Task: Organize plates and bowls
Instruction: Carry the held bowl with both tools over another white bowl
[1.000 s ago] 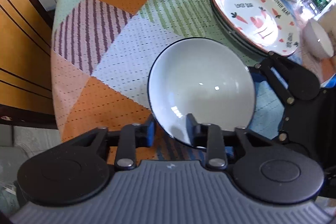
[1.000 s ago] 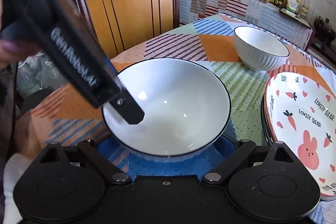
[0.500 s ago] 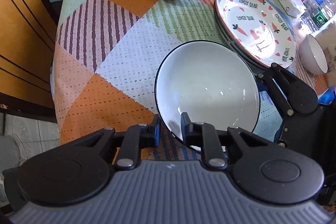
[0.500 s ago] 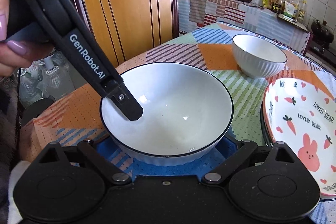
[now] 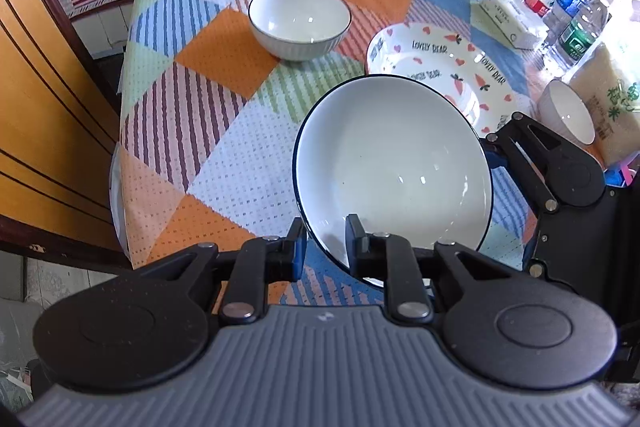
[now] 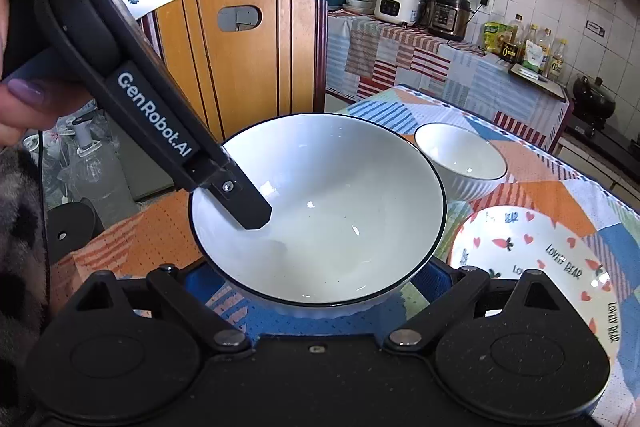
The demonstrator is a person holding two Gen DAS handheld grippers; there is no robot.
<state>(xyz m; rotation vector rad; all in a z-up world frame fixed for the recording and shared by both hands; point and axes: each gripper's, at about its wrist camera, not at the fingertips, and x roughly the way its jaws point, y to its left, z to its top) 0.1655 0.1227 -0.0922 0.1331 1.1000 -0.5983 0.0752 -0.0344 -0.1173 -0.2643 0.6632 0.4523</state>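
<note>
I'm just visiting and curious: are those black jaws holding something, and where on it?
Yes: the big white bowl. The left gripper pinches its rim; the right gripper has it by the opposite side.

Left hand-held gripper [image 5: 326, 241] clamps the rim of a large white bowl [image 5: 394, 171], raised above the patterned worktop [image 5: 224, 131]; carrot-print plate [image 5: 448, 67] behind.
</note>
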